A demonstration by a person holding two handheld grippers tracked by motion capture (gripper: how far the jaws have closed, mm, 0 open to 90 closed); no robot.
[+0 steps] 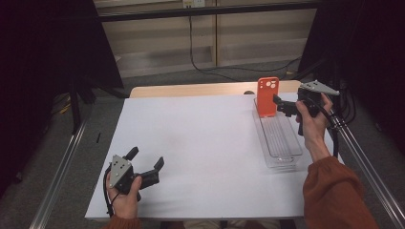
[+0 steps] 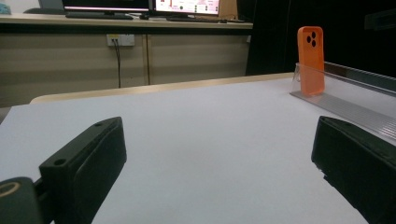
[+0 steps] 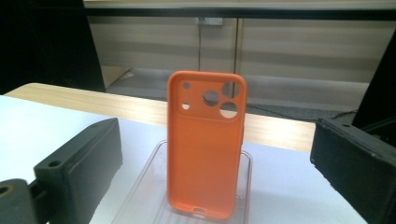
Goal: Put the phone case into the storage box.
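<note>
Nearest the person, at the front-left of the white surface (image 1: 200, 143), the left hand (image 1: 125, 198) grips the left claw (image 1: 145, 160), which sits low over the sheet w/ jaws spread wide, nothing between them; a grey plate (image 1: 119, 169) rides on top and a cable (image 1: 106, 191) loops beside the wrist. In the left gripper view the two black jaws stand far apart at the bottom corners, bare white sheet between. On the right side an orange sleeve (image 1: 336, 191) leads up to the right hand (image 1: 310, 119), raised over the surface's right edge. It holds the right claw (image 1: 282, 106) pointing left toward the case, jaws released; the right gripper view shows them wide apart w/ the case in the gap but beyond the tips, not touched. A clear tray (image 1: 282, 140), long and narrow w/ a ribbed floor, lies lengthwise near the right edge. The orange phone case (image 1: 267, 96) stands upright in the tray's far end, camera cutouts at the top, bottom edge on the tray floor (image 3: 154, 196). In the left gripper view the case (image 2: 311, 60) stands far right, behind the tray wall (image 2: 355, 88). Past the sheet a strip of wood top (image 1: 191, 89) shows, then grey floor (image 1: 191, 76) w/ a black cable (image 1: 205, 62), and pale cabinets (image 1: 157, 33) at the back. The left gripper view shows monitors (image 2: 187, 5) atop that unit.
</note>
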